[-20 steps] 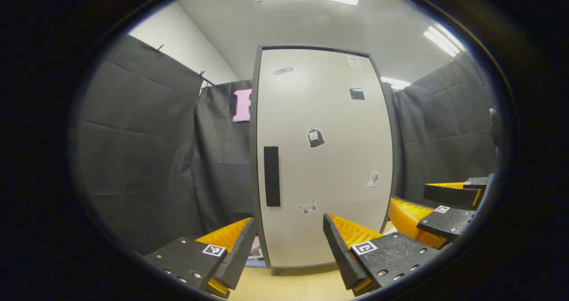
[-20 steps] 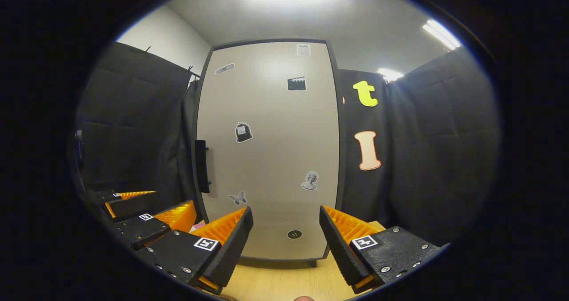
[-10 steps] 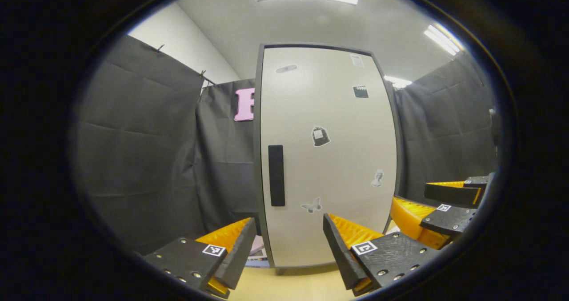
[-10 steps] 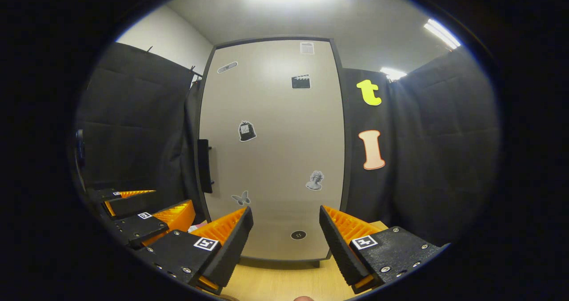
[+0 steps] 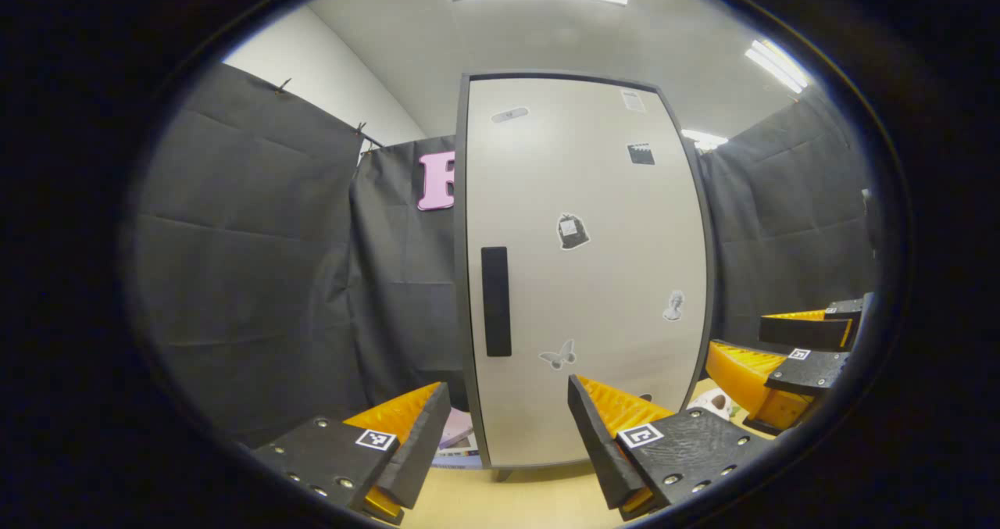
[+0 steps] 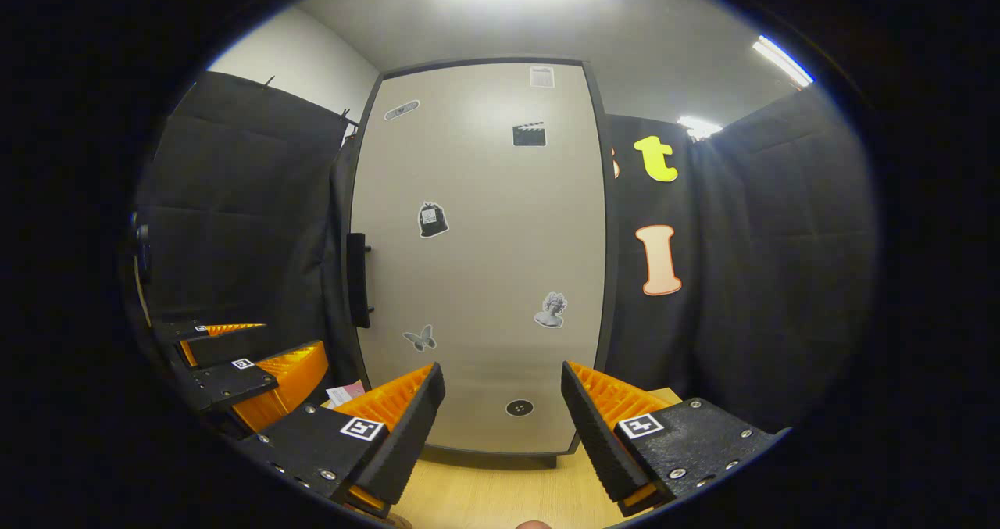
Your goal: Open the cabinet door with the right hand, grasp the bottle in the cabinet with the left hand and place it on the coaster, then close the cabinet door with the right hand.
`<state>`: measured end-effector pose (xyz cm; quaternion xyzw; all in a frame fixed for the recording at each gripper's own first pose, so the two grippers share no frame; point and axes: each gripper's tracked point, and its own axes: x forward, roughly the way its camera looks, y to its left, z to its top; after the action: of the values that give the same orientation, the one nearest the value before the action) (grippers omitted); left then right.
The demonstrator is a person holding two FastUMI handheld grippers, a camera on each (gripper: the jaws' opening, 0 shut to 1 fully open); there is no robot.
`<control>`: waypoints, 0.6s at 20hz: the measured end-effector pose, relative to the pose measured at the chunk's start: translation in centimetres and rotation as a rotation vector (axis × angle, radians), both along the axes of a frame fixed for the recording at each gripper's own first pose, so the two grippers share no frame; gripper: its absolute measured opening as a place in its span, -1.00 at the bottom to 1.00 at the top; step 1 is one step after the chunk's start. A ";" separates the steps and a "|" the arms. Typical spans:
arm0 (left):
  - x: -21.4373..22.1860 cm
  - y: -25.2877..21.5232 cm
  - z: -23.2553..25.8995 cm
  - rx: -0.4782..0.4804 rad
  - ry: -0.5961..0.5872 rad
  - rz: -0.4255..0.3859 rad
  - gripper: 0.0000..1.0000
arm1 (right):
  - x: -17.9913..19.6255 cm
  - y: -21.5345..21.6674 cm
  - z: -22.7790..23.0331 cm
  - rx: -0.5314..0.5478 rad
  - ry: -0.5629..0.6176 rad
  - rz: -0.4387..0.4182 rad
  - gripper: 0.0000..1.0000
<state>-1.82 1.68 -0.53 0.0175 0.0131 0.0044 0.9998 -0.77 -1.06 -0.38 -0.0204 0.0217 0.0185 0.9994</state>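
Note:
The cabinet door [image 5: 594, 279] is shut, beige with several small stickers and a black bar handle [image 5: 496, 301] near its left edge. The bottle is hidden behind it. My left gripper [image 5: 508, 427] is open and empty, a little short of the door's lower part. In the left gripper view, the right gripper [image 5: 781, 357] hangs at the far right. In the right gripper view the door [image 6: 484, 263] stands straight ahead, with its handle [image 6: 357, 279] seen edge-on at the left. My right gripper [image 6: 500, 419] is open and empty in front of it. The left gripper [image 6: 242, 365] is at lower left.
The cabinet stands on a light wooden tabletop [image 5: 508, 502]. Pink and white papers [image 5: 457, 435] lie by the cabinet's left foot. A small white patterned thing [image 5: 715, 402] lies on the table at the right, partly hidden. Black cloth walls close in on both sides.
The cabinet has drifted right in the left gripper view and grown slightly in the right gripper view. The two grippers have drawn a little apart. Both stay open.

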 end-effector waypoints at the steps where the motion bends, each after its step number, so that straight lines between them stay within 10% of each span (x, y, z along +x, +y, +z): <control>1: -0.1 0.3 0.2 0.004 -0.005 0.006 0.74 | 0.3 0.0 0.1 -0.005 0.001 0.001 0.87; 12: -4.0 5.0 -1.1 0.022 0.021 0.090 0.74 | 3.9 6.6 1.8 -0.026 -0.042 0.153 0.87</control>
<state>-5.80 6.72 -1.67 0.0278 0.0246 0.0494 0.9981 3.09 5.56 1.39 -0.0355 -0.0006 0.0942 0.9949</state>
